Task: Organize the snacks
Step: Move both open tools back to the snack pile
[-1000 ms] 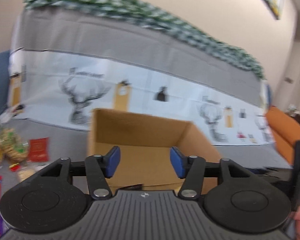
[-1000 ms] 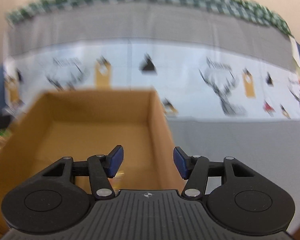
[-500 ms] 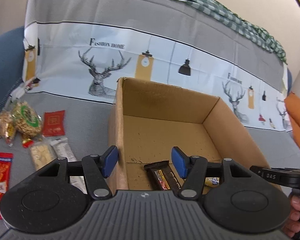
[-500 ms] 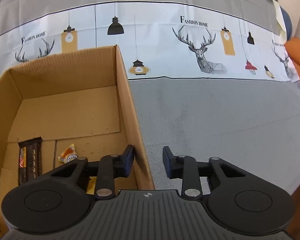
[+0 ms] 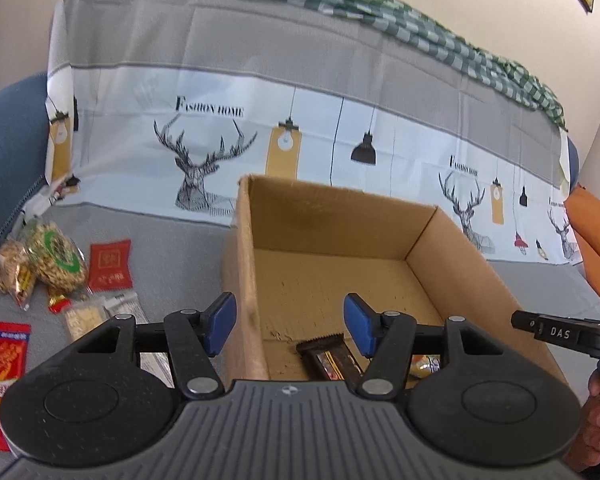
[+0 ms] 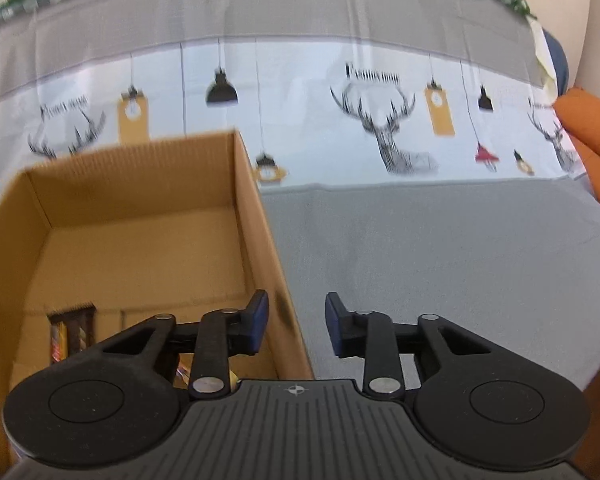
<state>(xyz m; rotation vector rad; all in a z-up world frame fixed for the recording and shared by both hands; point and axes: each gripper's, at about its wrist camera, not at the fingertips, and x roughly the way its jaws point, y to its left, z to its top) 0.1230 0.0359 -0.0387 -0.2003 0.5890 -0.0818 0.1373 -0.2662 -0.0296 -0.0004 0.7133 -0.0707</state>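
An open cardboard box [image 5: 332,280] stands on the grey sofa seat. A dark chocolate bar [image 5: 328,358] and a small yellow packet [image 5: 424,362] lie on its floor. My left gripper [image 5: 288,326] is open and empty, its fingers either side of the box's left wall. My right gripper [image 6: 296,322] is open and empty, straddling the box's right wall [image 6: 260,240]; the bar [image 6: 72,332] shows there too. Loose snacks lie left of the box: a red packet [image 5: 110,266], nut bags [image 5: 52,256], a clear cracker pack [image 5: 86,318], a red chip bag [image 5: 0,356].
The sofa back [image 5: 300,100] with its deer-print cover rises behind the box. An orange cushion [image 6: 592,140] is at the right end. Bare grey seat [image 6: 440,260] lies right of the box. The other handle and the hand holding it [image 5: 572,334] show at the right.
Both views tilted up slightly. The right gripper's jaws opened wider around the box's right wall. The left gripper stays open over the left wall.
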